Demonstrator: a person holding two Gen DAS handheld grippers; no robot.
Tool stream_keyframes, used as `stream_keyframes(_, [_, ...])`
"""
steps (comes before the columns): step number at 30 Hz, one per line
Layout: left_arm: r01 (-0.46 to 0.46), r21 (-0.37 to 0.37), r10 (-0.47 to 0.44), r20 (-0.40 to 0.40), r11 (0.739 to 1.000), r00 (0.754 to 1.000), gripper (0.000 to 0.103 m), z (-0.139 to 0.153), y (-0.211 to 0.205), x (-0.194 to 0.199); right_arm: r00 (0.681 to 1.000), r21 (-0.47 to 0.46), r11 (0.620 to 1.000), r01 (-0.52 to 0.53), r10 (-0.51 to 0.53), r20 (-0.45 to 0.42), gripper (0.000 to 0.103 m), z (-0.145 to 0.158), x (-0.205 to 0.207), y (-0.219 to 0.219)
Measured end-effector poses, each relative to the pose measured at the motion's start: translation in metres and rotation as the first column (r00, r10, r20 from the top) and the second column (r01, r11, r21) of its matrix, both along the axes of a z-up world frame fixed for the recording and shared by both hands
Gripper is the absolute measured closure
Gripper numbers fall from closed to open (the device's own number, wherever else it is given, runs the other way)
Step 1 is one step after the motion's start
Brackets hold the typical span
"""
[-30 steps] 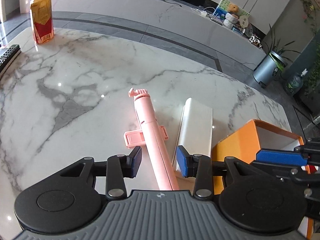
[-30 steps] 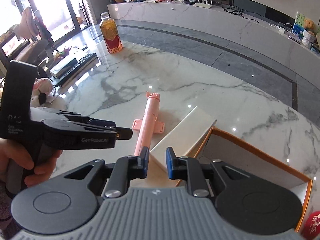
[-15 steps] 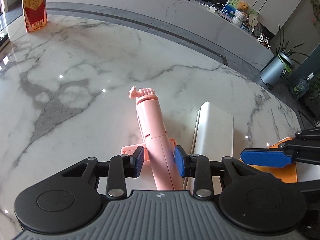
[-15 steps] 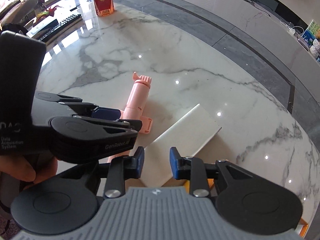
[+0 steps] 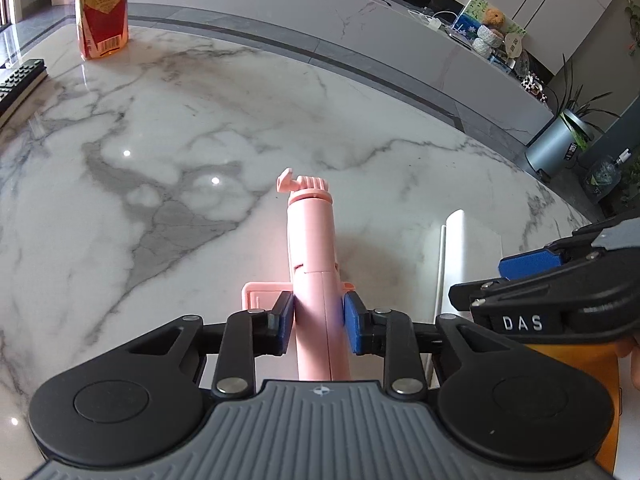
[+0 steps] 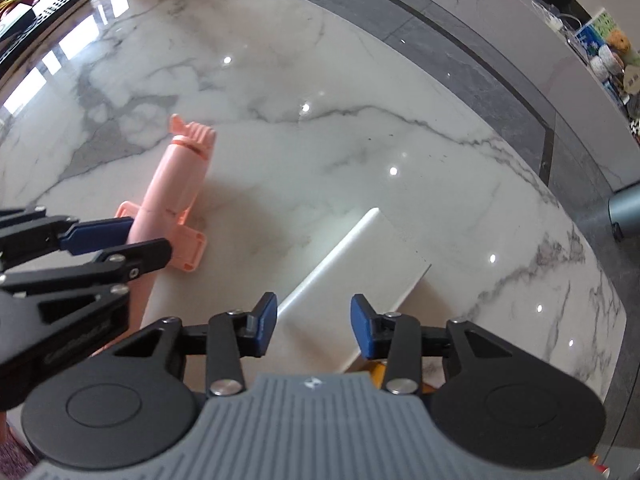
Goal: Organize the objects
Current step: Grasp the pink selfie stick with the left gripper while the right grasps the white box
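A pink selfie stick point(image 5: 312, 240) lies on the marble table point(image 5: 120, 128), its head pointing away from me. My left gripper point(image 5: 319, 320) straddles its handle; the jaws are closing and the blue pads point(image 5: 285, 320) touch both sides. From the right wrist the same stick point(image 6: 180, 184) shows at the left, with the left gripper point(image 6: 120, 246) on it. A flat white lid point(image 6: 360, 272) lies beside it. Just above the lid's near end hovers my right gripper point(image 6: 313, 324), its jaws opening and pressing on nothing. The left wrist view catches the right gripper point(image 5: 504, 280) at its right edge.
An orange box point(image 5: 560, 360) sits under the right gripper at the table's near right; only slivers show. A bottle of orange drink point(image 5: 102, 8) stands at the far left, a black remote point(image 5: 20, 80) near the left edge. The table edge curves away to the right.
The left gripper sank onto the pink stick and its jaws narrowed until they touch it. The right gripper tipped down over the white lid and its jaws widened.
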State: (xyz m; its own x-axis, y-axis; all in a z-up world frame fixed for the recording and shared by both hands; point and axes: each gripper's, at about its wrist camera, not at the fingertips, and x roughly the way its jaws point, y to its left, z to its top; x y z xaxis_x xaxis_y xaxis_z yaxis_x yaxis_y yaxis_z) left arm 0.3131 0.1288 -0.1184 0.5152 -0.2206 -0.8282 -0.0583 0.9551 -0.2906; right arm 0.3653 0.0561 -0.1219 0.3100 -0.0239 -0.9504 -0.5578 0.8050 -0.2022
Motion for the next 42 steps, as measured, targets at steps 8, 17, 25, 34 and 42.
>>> stream_keyframes(8, [0.0,0.022,0.0,0.016,1.0,1.0,0.071,0.0,0.005,0.002,0.991,-0.108,0.985,0.134,-0.135,0.0,0.033,-0.016,0.016,0.008])
stream_keyframes(17, [0.013,0.002,-0.013,0.016,1.0,1.0,0.071,-0.001,0.012,0.0,0.964,-0.103,0.966,0.237,-0.247,-0.097,0.028,-0.035,0.031,-0.002])
stream_keyframes(25, [0.013,-0.014,-0.012,0.012,1.0,1.0,0.071,-0.001,0.017,-0.004,0.968,-0.029,0.986,-0.163,0.154,-0.197,0.029,-0.031,-0.026,0.033])
stream_keyframes(34, [0.026,0.008,-0.026,0.004,1.0,1.0,0.071,0.0,0.015,-0.009,0.961,-0.064,0.974,-0.219,0.203,-0.188,0.021,-0.028,-0.055,0.034])
stream_keyframes(42, [0.055,0.011,-0.055,-0.028,0.998,0.998,0.071,-0.003,0.014,-0.012,0.968,0.017,0.997,-0.071,0.073,-0.242,0.035,-0.034,-0.044,0.029])
